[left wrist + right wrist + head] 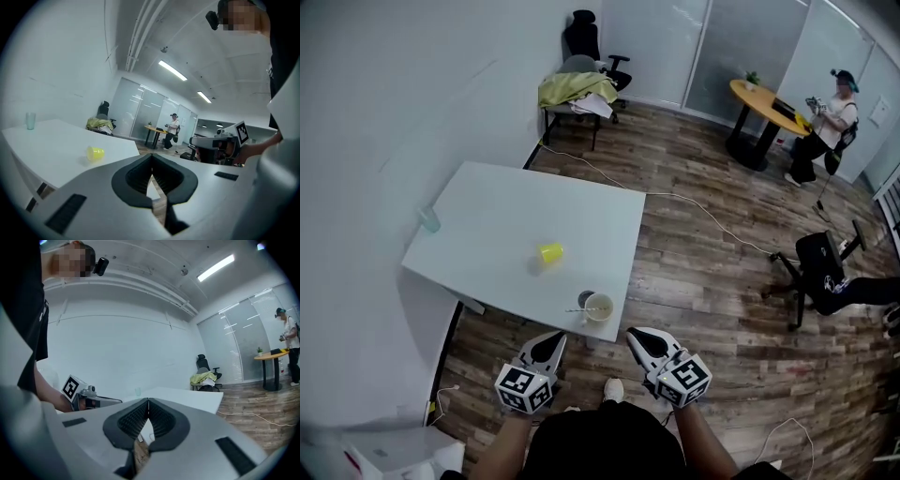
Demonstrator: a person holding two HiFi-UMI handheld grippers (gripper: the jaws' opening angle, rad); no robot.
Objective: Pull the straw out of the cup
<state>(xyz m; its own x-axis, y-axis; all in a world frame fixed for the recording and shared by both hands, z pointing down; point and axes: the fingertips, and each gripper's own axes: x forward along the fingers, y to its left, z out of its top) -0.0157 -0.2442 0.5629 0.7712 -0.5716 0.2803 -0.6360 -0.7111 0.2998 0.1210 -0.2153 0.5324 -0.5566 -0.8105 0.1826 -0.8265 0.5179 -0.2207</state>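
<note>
A pale cup (599, 306) stands near the table's front edge, with a thin straw (579, 309) leaning out of it to the left. My left gripper (557, 337) and right gripper (632, 334) hover just short of that edge, either side of the cup and touching neither it nor the straw. In the left gripper view the left gripper (151, 160) has its jaws closed together with nothing between them. The right gripper (148, 402) looks the same in its own view, pads meeting and empty. Neither gripper view shows the cup.
On the white table (506, 216) a yellow cup (549, 252) lies on its side at the middle and a clear glass (429, 220) stands at the far left. A chair with yellow cloth (577, 92), a floor cable (703, 208) and a person at a round table (830, 117) are beyond.
</note>
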